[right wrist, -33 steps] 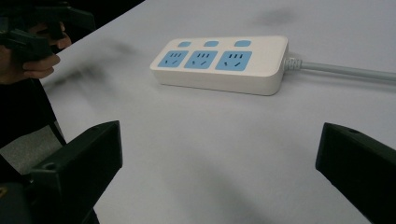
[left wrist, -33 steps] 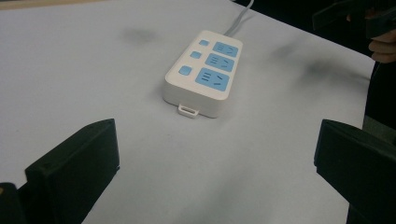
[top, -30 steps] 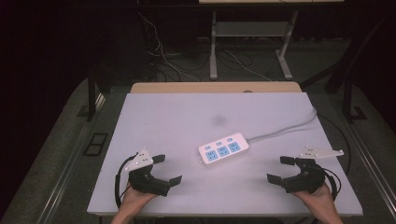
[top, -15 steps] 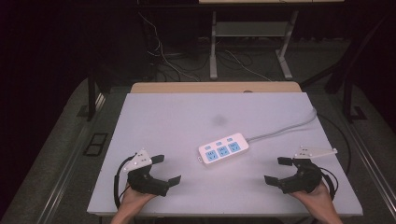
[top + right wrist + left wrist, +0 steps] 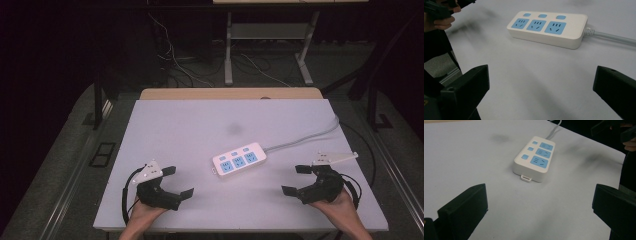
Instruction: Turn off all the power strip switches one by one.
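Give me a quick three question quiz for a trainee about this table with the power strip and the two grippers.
1. True or false: the left gripper is holding the power strip.
2. How many blue sockets does the power strip have? A two, B three, C five.
3. Toward which side of the table does the grey cable run off, the person's left or right?

Key
1. False; both it and the right gripper are open and apart from the strip.
2. B.
3. Right.

Power strip (image 5: pixel 239 160) mid-table (image 5: pixel 200 125), between left claw (image 5: pixel 177 182) and right claw (image 5: pixel 296 180).
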Tool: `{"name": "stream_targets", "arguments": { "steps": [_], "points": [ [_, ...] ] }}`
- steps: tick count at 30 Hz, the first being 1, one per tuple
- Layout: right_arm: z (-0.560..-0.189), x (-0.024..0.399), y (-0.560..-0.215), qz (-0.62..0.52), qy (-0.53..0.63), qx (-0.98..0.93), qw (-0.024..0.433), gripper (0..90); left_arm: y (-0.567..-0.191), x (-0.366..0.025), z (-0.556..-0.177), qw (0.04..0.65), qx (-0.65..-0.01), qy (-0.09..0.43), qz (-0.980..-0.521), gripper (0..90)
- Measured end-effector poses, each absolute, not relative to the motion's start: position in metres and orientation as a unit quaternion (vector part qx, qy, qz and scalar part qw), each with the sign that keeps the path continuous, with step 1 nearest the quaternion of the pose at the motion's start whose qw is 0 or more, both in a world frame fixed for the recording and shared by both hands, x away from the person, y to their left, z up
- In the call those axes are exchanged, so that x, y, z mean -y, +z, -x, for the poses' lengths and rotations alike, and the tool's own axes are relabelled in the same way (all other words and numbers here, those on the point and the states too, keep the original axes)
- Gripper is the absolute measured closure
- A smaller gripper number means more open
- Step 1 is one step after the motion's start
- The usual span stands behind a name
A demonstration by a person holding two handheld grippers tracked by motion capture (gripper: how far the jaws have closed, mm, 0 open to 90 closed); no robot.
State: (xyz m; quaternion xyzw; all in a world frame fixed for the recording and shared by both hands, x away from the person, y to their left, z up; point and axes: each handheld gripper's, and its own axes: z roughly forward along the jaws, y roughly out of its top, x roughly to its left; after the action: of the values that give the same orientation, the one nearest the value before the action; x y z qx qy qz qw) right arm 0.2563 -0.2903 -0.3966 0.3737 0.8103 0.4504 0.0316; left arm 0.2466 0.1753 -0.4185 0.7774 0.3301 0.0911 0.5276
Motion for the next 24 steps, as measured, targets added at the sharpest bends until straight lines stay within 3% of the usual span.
{"name": "stream_targets", "arguments": {
  "steps": [24],
  "points": [
    [-0.276,0.271,-0.37,-0.343,0.43,-0.835,0.026,0.4,-0.42,-0.174,-0.247,0.525,-0.33,0.087,-0.78,0.0]
  ]
}}
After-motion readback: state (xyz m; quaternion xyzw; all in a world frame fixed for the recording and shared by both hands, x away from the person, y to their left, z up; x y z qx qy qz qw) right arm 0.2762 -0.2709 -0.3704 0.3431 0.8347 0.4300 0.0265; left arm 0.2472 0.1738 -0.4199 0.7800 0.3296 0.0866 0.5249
